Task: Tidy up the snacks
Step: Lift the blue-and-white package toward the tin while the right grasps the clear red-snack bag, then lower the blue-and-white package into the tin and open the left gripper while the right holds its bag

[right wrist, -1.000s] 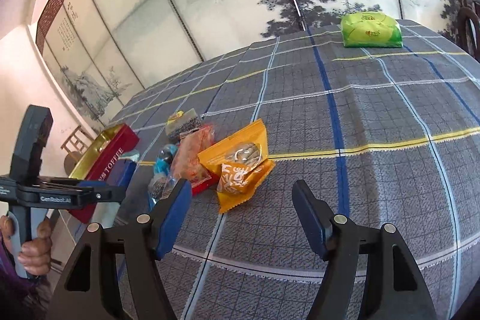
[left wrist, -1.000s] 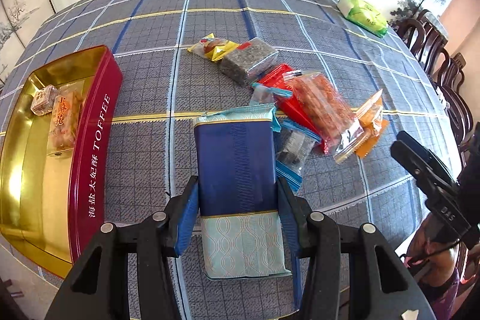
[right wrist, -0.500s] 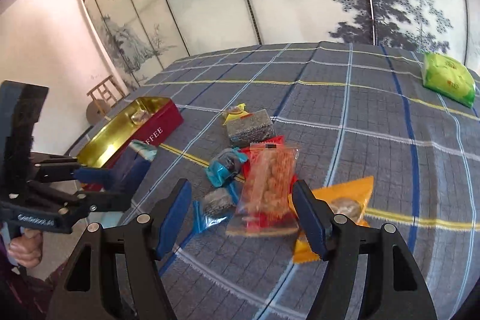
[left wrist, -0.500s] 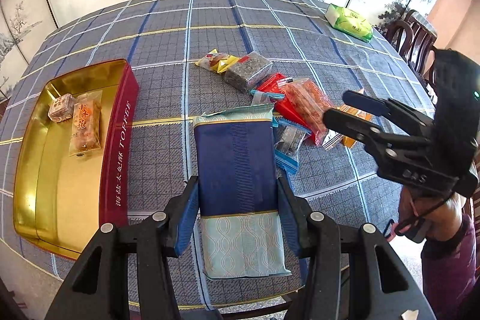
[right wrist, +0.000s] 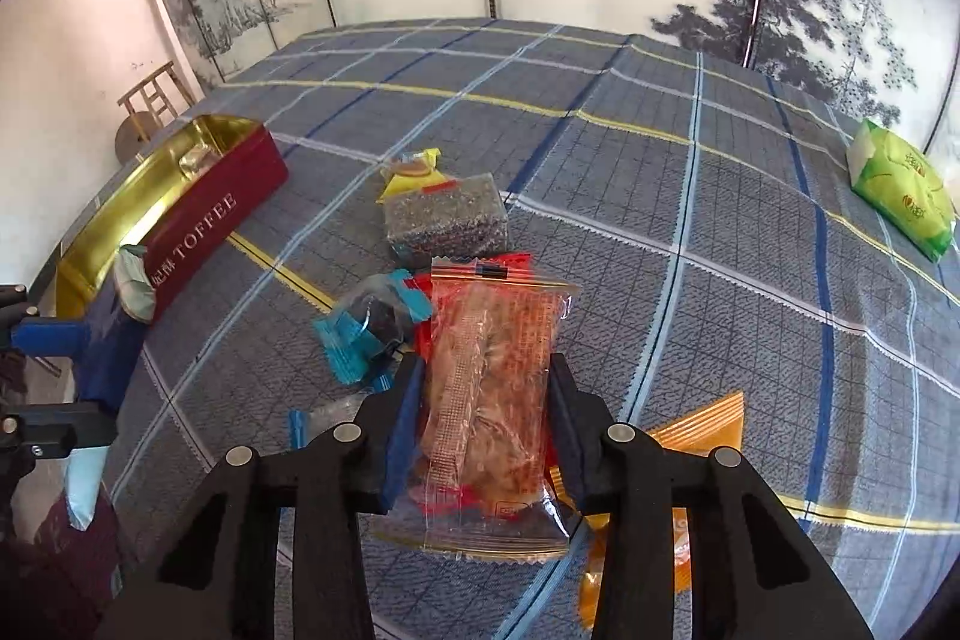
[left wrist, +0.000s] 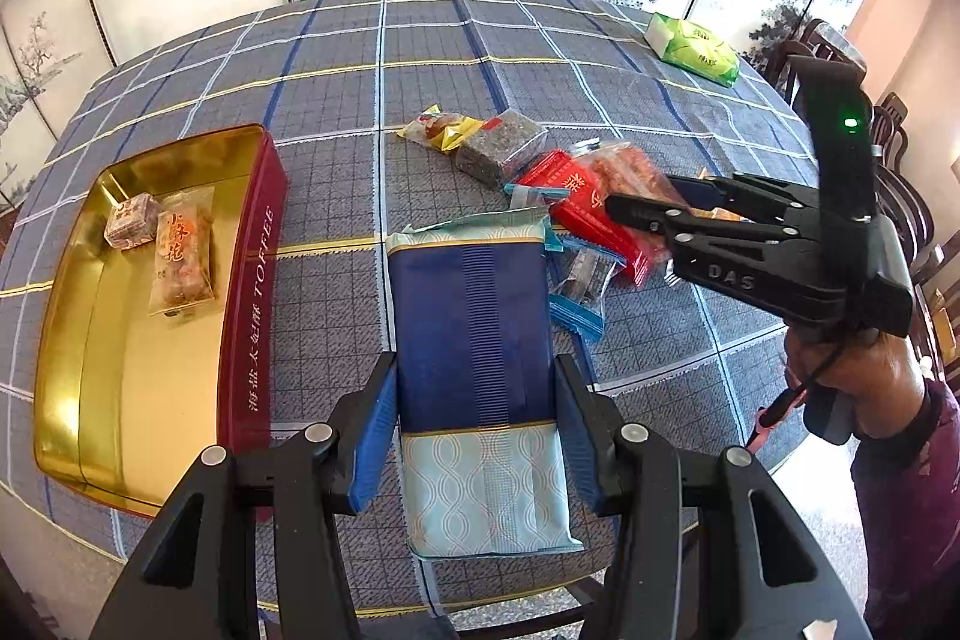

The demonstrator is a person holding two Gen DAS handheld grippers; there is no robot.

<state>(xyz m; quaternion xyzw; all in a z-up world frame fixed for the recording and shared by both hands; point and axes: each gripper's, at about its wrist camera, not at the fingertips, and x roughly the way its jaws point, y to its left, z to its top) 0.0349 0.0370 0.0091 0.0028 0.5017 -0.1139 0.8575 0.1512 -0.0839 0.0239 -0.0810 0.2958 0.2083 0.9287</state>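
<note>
Right hand-held gripper [right wrist: 486,424]: jaws have just been closing and now pinch the clear packet of reddish-brown snacks [right wrist: 492,376] across its middle, one pad on each long edge. Hold that squeeze steady; the film looks slick and its contents brittle, so more pressure likely crushes. Lift straight up before you travel, because the packet lies on top of the red packet [right wrist: 516,261] and touches the teal-wrapped sweet [right wrist: 366,328]; a sideways drag would probably pull both along.

Left hand-held gripper [left wrist: 477,430]: clamped on the blue and pale-teal packet [left wrist: 474,334], held by its long sides above the bench [left wrist: 336,88].

Landmark: the red-and-gold toffee tin [left wrist: 252,292]. It sits to the left of the pile, open, with two small wrapped snacks at its far end and plenty of bare gold floor nearer you. Both held packets look bound there.

In the way: the two grippers would share one path to the tin, so send one first. An orange packet [right wrist: 690,436] lies just right of the right gripper. A seed bar [right wrist: 444,214] and a yellow sweet [right wrist: 414,172] wait beyond the pile. A green packet [right wrist: 900,196] lies well apart, farthest from the tin.
</note>
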